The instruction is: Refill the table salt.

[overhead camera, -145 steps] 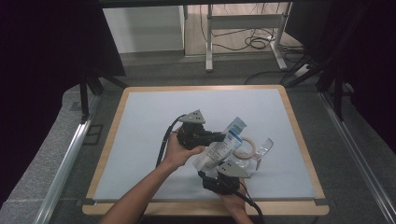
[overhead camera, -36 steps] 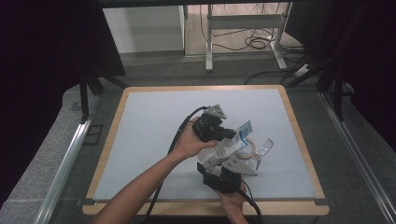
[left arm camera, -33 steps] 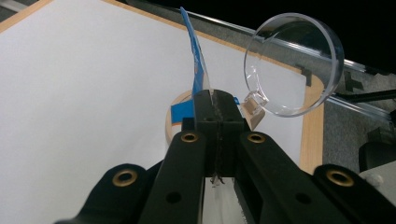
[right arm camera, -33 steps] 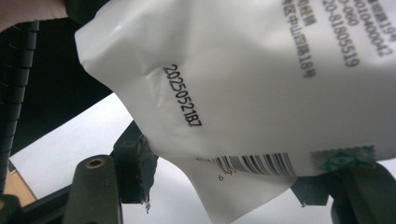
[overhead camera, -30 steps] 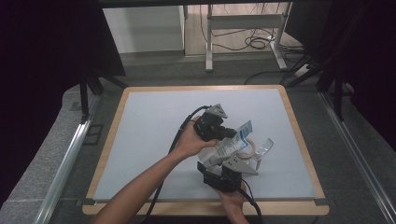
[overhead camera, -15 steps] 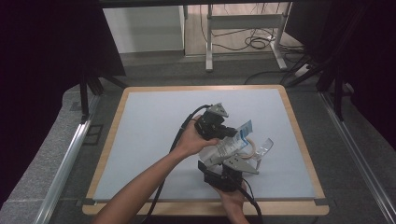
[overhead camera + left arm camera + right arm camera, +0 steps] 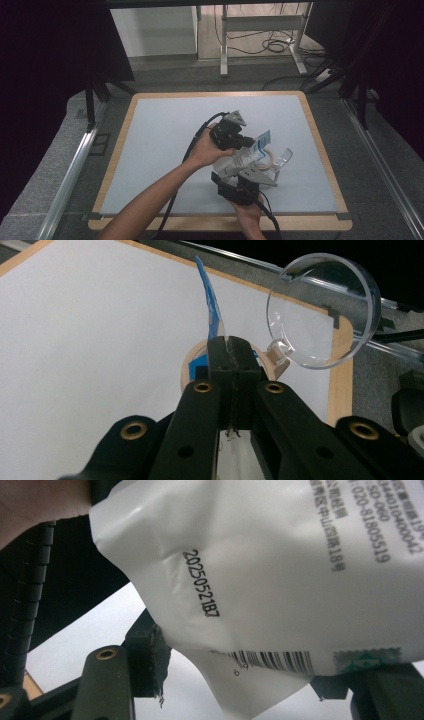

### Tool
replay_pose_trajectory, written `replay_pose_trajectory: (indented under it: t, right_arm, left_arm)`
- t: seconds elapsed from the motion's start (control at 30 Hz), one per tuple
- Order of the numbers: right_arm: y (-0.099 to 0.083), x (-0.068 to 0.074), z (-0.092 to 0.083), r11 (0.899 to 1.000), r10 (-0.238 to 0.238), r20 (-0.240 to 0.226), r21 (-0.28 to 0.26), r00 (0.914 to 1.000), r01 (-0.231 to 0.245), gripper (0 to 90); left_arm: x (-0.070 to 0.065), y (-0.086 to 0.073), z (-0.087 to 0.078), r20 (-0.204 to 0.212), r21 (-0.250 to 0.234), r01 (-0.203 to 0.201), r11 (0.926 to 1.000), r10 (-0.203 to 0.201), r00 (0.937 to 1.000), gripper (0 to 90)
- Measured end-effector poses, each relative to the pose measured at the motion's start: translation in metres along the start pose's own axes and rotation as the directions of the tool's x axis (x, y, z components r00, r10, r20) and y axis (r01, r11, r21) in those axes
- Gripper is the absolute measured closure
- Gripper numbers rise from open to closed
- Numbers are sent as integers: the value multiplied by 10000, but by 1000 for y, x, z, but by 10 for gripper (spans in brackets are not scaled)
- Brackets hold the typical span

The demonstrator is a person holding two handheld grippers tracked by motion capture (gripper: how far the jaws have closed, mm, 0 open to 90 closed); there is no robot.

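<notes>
A white pouch (image 7: 251,153) with a blue top edge and black print is held up over the white mat between both grippers. My left gripper (image 7: 247,143), coming from the left in the high view, is shut on the pouch's thin blue top edge (image 7: 212,315); its jaws (image 7: 231,347) meet with the film pinched between them. My right gripper (image 7: 243,166) reaches up from the near edge and grips the pouch lower down. In the right gripper view the pouch (image 7: 260,570), with a date code and a barcode, sits between that gripper's jaws (image 7: 240,672).
Just behind the pouch a wooden ring (image 7: 270,161) with a clear round lid (image 7: 320,305) tilted up beside it rests on the mat. The white mat (image 7: 160,140) has a wooden frame (image 7: 320,145). Cables trail from both grippers toward the near edge.
Since the oldest frame my left gripper has moved right, from beside the pouch to its top edge. Over the last second both hands and the pouch have held still.
</notes>
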State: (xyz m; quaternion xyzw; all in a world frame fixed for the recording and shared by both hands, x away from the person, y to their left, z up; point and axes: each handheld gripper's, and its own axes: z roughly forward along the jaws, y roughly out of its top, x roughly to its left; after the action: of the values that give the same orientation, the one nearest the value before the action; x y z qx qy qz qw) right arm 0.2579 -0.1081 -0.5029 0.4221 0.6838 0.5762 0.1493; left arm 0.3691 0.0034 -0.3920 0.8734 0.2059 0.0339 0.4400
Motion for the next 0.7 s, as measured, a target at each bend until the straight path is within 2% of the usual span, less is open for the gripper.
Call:
replay_pose_trajectory:
  t: [0.17,0.3,0.53,0.7]
  right_arm:
    - [2,1,-1,9998,189,-110,-72,9998,-190,383]
    - [4,2,-2,9999,130,-130,-91,9998,-131,387]
    - [4,2,-1,9998,178,-86,-89,9998,-179,389]
    - [4,2,0,9998,100,108,-179,9999,-98,389]
  left_arm:
    - [-1,2,1,9,61,-72,10000,72,10000,900]
    - [-1,3,1,-14,91,-145,9999,145,9999,900]
    - [-1,3,2,-8,109,-108,9999,108,9999,900]
    - [-1,6,3,-14,169,-256,9995,256,9997,900]
